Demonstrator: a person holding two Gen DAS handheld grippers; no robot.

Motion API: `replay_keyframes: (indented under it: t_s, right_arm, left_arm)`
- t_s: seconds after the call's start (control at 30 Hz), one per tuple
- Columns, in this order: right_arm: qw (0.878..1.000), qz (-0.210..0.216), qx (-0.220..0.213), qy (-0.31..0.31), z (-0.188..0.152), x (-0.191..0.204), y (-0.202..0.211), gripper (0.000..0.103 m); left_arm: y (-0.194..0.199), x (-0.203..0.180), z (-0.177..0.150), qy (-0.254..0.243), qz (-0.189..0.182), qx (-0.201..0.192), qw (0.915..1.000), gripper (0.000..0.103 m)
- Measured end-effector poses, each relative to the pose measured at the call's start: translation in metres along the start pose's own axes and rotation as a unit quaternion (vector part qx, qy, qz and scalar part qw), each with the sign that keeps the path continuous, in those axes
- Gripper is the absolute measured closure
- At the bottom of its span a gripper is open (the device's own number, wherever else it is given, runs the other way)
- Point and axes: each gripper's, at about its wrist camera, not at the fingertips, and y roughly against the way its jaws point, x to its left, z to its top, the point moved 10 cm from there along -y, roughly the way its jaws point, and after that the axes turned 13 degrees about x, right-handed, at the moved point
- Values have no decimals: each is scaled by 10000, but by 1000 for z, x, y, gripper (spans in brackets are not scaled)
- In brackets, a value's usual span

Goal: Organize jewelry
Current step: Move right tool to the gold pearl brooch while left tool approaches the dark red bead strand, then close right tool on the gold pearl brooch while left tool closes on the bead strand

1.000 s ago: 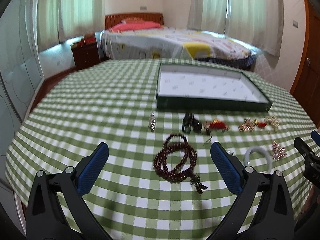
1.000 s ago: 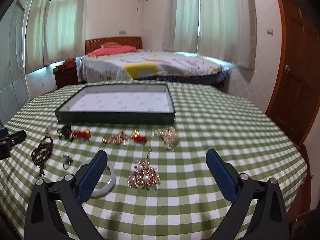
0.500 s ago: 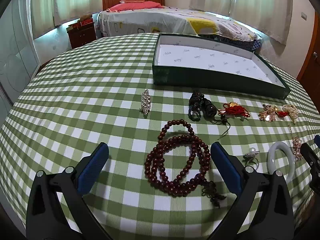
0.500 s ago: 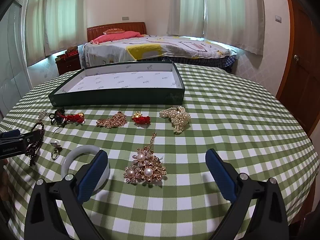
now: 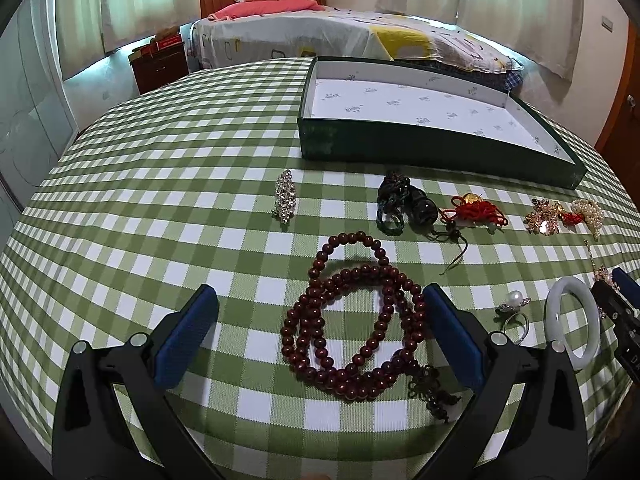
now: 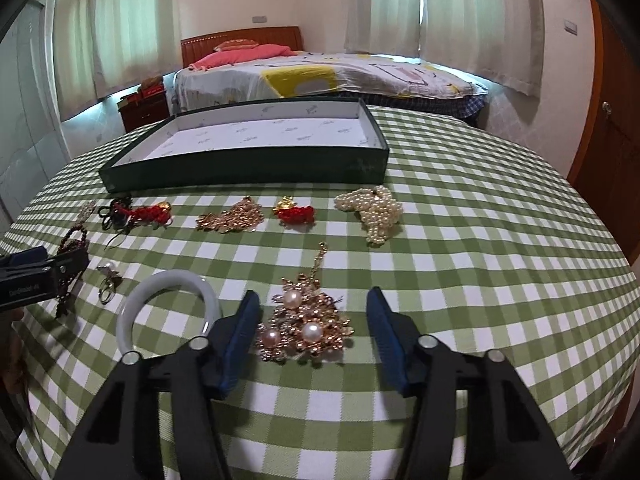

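So at this point I had the right gripper (image 6: 312, 332) down over the gold pearl brooch (image 6: 306, 330) at the bottom centre of its view. The jaws had just been closing in around it, but there was a visible gap on both sides, so nothing was gripped yet. The left gripper (image 5: 320, 332) sat wide open around the dark red bead necklace (image 5: 352, 316), also touching nothing.

My worry with the brooch: it lay flat and lumpy on the checked tablecloth (image 6: 500, 280), with a thin chain trailing toward the top of the frame. If the pads only caught an edge, it could've flipped out or dangled by the chain. The white bangle (image 6: 168, 308) was just beside the left-hand finger too, easy to nudge.

The beads were a loose pile, so a pinch might have lifted one loop and dragged the rest. The green tray (image 6: 248, 168) sat empty in the upper middle.
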Motion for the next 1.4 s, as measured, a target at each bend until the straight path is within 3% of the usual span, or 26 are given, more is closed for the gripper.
replay_keyframes:
  t_s: [0.03,0.53,0.63,0.77,0.93,1.0,1.1,1.4]
  right_arm:
    - [10000,48,-1,20,0,2,1,57]
    - [9999,113,-35,-5,-2,1,9,63]
    - [9999,118,-31,-13,-2,1,9,63]
    - [9999,117,-23,-9,-2,1,9,63]
    - [9999,148,-36,-19,0,1,11,65]
    - [9998,175,-59,-28,0,0,12,72]
    - [9998,216,-31,-38,2,-1,12,72]
    - [9997,256,-9,-17,1,2,13,74]
  left_arm:
    - [0,0,0,-1,-1,4,10000,4]
    - [-1,-1,1,-94,-50,36,9999,6]
    - [2,-3,0,-133,-71,-8,9999,14]
    - [6,-6,1,-219,-112,-106,9996,31]
    - [10,-8,2,-283,-180,-199,9992,57]
    - [10,-8,3,-287,-198,-214,9992,69]
    - [10,-8,3,-292,-214,-225,9991,76]
    - [10,-6,4,-264,-222,-222,9992,81]
